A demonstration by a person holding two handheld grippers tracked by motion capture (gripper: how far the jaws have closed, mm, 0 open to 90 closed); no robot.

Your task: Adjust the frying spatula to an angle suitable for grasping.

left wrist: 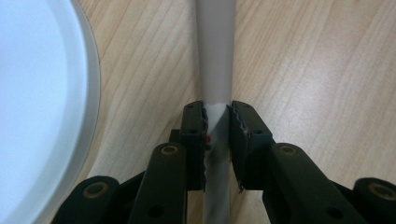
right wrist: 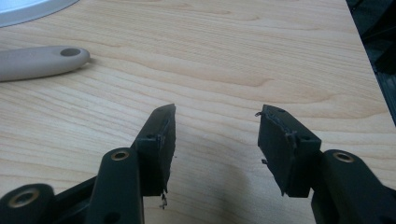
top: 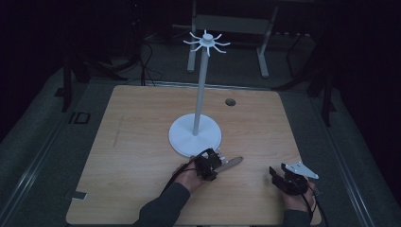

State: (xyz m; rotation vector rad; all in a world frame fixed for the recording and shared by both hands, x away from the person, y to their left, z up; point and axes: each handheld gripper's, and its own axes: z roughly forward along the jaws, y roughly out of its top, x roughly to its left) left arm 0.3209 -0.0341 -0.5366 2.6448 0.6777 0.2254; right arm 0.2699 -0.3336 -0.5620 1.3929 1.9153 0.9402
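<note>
**Grey handle clamped in left gripper, right gripper empty**

High view: wooden table (top: 142, 142) in dim light, white stand (top: 195, 134) at its middle, round base flat on the wood, thin pole rising to a ring of hooks. Just in front of the base, left gripper (top: 218, 160) low over the table, closed around one end of a grey utensil handle (top: 232, 162); free end of the handle pointing right, lying on or just above the wood, cannot tell which. Right gripper (top: 274, 174) well apart near the right front corner, grey three-cornered plate on top.

Left gripper view: both black pads pressed against the grey handle (left wrist: 215, 70), handle running straight up the middle between them and away over the wood. White rim of the stand base (left wrist: 91, 93) close at the left.

Right gripper view: jaws standing wide apart, nothing between them, bare wood beneath. Rounded end of the handle (right wrist: 44, 60), with its hanging hole, at upper left, well clear of the jaws.
</note>
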